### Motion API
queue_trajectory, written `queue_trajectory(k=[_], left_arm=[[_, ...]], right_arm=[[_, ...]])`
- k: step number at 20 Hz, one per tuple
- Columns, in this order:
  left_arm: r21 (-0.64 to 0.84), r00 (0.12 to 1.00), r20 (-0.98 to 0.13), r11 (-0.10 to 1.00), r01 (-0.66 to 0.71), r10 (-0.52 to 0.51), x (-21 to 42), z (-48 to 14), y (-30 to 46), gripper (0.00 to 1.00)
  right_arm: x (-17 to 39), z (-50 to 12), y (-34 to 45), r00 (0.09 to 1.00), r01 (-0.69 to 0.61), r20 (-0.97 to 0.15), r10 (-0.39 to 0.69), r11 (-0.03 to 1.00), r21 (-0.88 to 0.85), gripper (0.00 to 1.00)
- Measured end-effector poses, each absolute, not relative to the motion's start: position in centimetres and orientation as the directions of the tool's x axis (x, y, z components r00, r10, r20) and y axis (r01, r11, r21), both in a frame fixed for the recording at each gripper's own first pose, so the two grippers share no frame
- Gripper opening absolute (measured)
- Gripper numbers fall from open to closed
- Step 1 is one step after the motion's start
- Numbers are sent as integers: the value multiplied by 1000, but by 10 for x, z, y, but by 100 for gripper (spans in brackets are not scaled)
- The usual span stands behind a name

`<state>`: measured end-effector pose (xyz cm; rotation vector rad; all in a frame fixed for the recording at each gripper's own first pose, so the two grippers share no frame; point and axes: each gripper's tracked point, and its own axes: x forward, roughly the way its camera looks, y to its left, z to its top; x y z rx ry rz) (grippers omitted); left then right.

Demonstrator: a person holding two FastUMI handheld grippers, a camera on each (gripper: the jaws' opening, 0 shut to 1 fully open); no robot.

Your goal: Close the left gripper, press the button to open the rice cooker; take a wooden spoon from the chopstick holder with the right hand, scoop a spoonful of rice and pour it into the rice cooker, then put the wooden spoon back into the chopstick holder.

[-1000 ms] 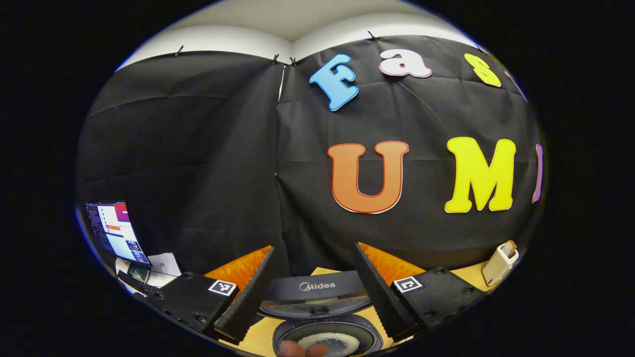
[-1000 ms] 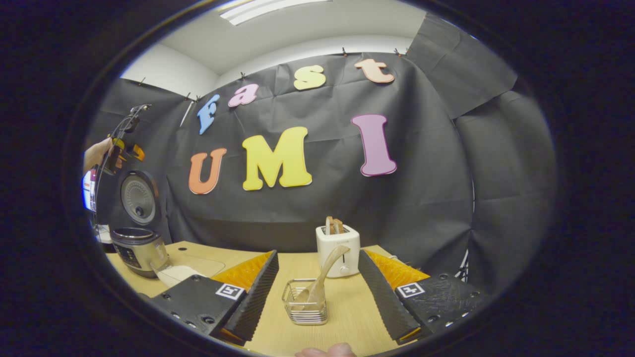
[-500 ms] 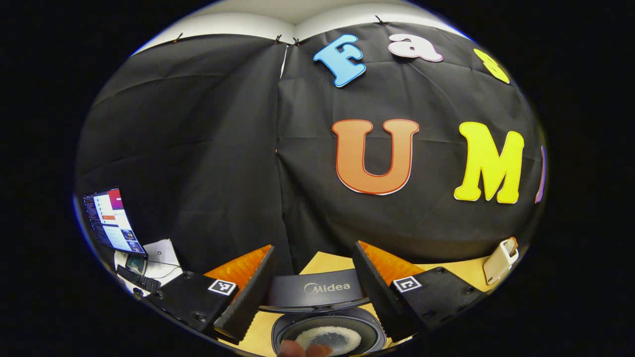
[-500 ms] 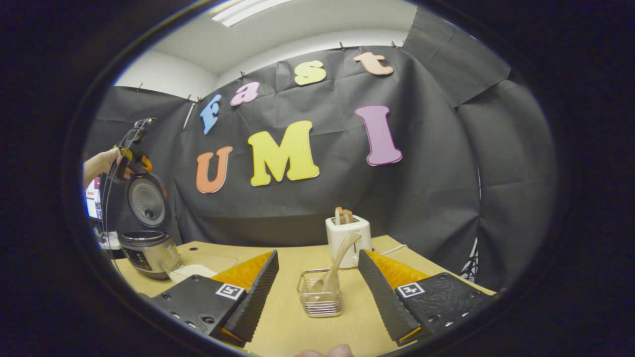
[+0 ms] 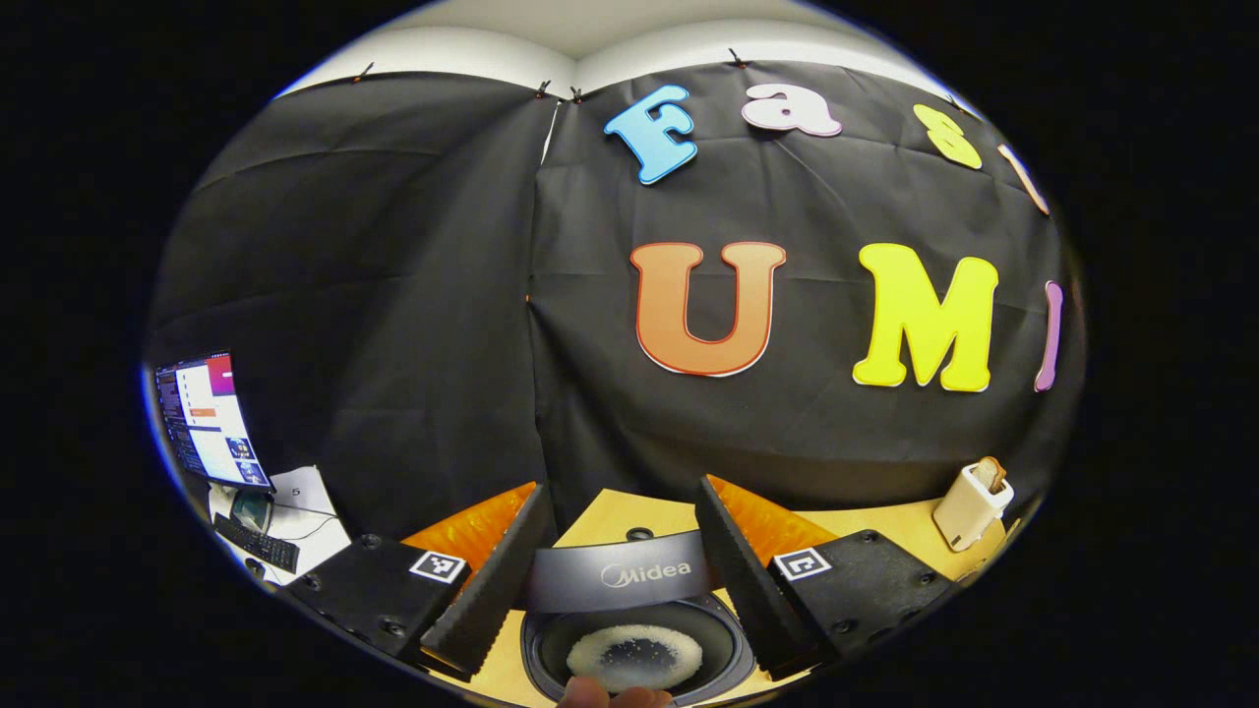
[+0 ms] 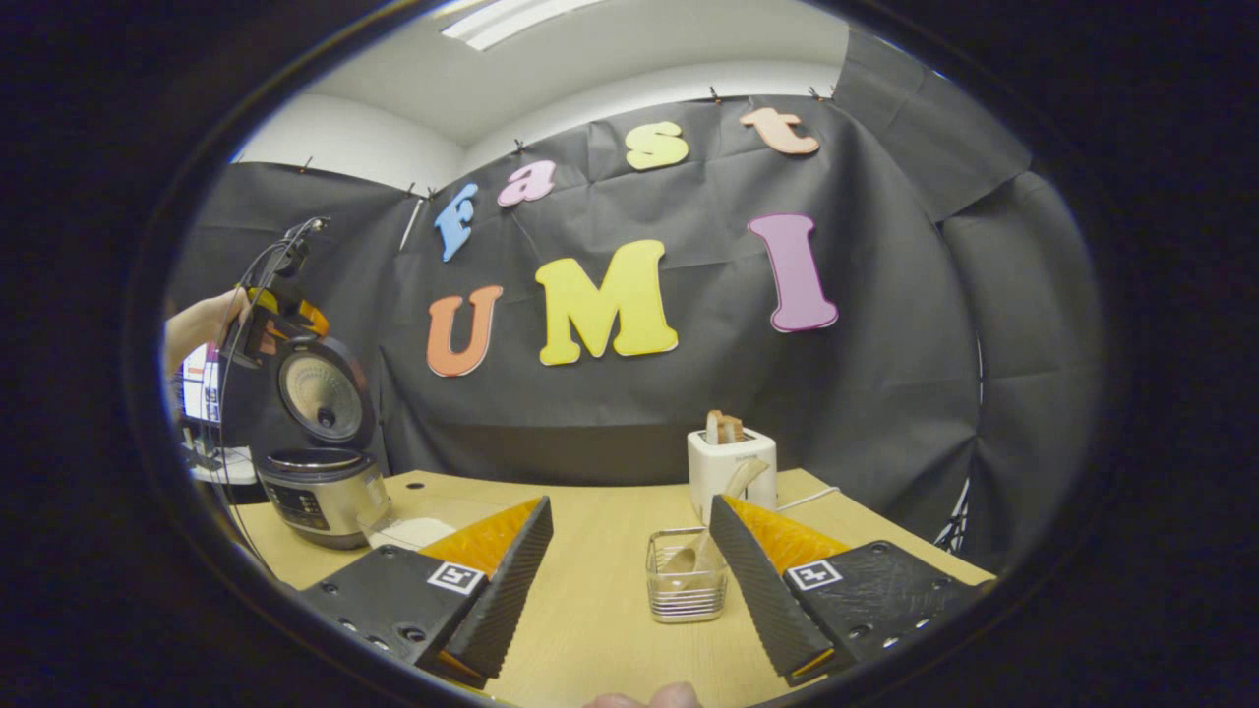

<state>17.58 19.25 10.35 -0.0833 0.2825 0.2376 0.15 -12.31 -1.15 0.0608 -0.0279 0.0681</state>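
Note:
The rice cooker (image 6: 320, 492) stands at the table's left with its lid (image 6: 323, 393) raised. My left gripper (image 5: 620, 487) hangs open above it; the lid's edge (image 5: 620, 580) lies between the fingers, and the inner pot (image 5: 634, 654) below holds some rice. A hand (image 6: 197, 324) holds that left gripper (image 6: 270, 329) over the lid. My right gripper (image 6: 630, 503) is open and holds nothing. The wire chopstick holder (image 6: 687, 588) stands just inside its right finger. In it leans the wooden spoon (image 6: 733, 487), partly hidden by that finger.
A white toaster (image 6: 731, 467) with bread stands behind the holder, also seen as the toaster (image 5: 972, 492). A clear container of rice (image 6: 408, 531) sits beside the cooker. A monitor (image 5: 202, 418) and keyboard (image 5: 256, 546) lie off the table's left. Bare tabletop (image 6: 600, 600) lies before the holder.
The right gripper has swung left, so the holder slid from between the fingers toward the right finger. The left gripper shifted slightly above the open cooker, showing more of the pot.

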Motion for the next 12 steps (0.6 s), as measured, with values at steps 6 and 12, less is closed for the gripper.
queue_trajectory(k=[6,12], left_arm=[[-55,934,-292,971,-231,206,118,63,163,98],[-36,929,-296,969,-244,223,79,5,139,98]], right_arm=[[-2,-13,-110,997,-82,25,79,990,116,95],[-2,-31,-107,997,-72,-10,75,981,182,99]])
